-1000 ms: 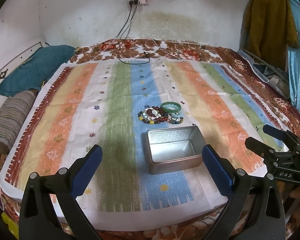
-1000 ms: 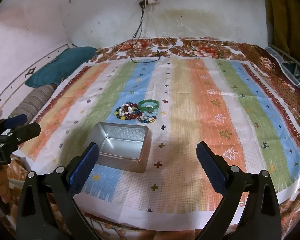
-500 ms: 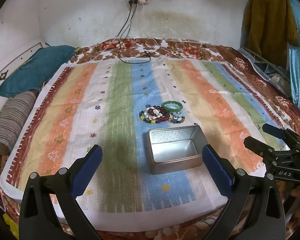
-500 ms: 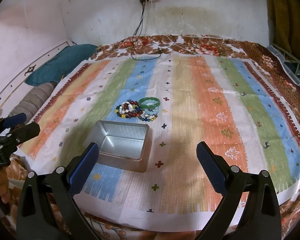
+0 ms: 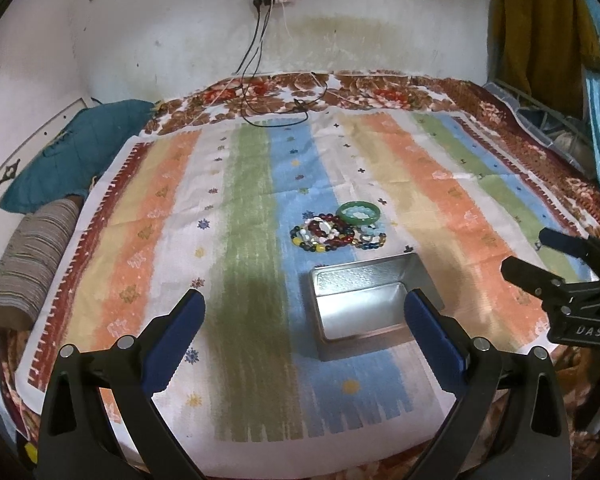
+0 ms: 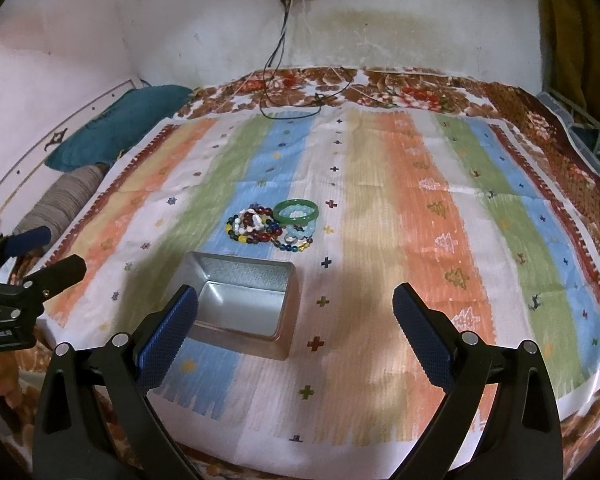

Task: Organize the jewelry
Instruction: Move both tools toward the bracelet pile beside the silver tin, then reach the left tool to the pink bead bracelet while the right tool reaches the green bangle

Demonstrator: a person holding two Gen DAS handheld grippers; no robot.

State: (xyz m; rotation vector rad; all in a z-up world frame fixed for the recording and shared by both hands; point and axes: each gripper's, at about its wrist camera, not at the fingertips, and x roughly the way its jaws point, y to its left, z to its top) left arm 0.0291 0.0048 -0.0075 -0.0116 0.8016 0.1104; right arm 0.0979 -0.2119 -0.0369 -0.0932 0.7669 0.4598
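Both the left gripper and right gripper hung spread wide and empty over the striped cloth. The bracelets lay heaped just beyond the empty tin, probably so each could be dropped straight in.

Counts: one open metal tin; one green bangle; one heap of beaded bracelets, overlapping, exact number cannot be told; two grippers, left gripper and right gripper; two pillows.
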